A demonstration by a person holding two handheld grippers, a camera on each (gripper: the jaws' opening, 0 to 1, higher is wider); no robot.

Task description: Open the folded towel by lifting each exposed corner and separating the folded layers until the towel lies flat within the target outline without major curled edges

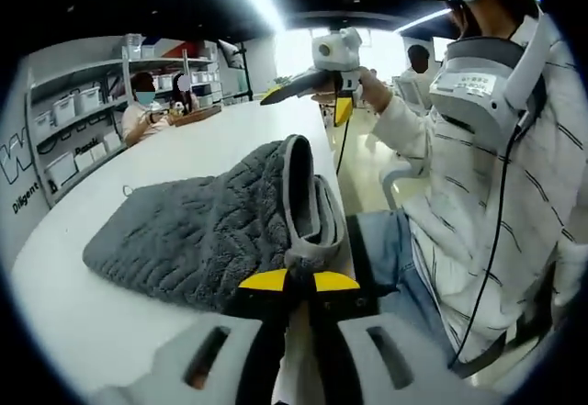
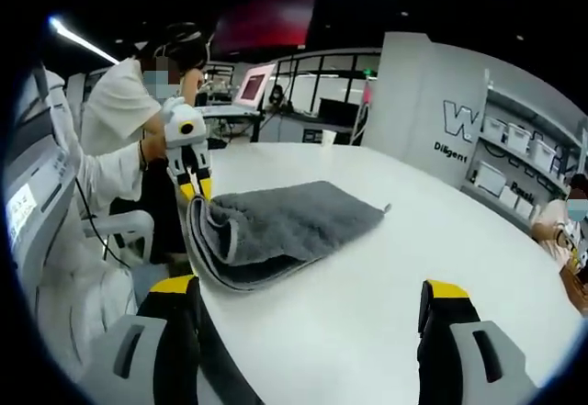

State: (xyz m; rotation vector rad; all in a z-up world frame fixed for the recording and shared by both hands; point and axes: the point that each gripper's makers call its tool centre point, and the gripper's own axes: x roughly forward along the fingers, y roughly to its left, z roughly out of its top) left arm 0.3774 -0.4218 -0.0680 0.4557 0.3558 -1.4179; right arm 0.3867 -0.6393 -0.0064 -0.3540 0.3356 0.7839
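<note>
A grey towel (image 1: pixel 197 230) lies folded on the white table (image 1: pixel 211 139), and its near edge is lifted into a thick upright fold. My left gripper (image 1: pixel 299 281) is shut on that raised edge near the table's edge. The right gripper view shows the towel (image 2: pixel 294 221) from across the table, with the left gripper (image 2: pixel 196 192) pinching its raised corner. My right gripper (image 2: pixel 310 287) is wide open over bare table, short of the towel, with nothing between its jaws. In the left gripper view it hangs in the air beyond the towel as the right gripper (image 1: pixel 305 102), held in a hand.
The person holding the grippers, in a striped shirt (image 1: pixel 478 194), sits at the table's edge. Shelves with bins (image 1: pixel 78 116) line the wall, and a seated person (image 1: pixel 142 106) is at the table's far end. A chair (image 2: pixel 119 226) stands beside the table. More shelves (image 2: pixel 514 162) stand on the right.
</note>
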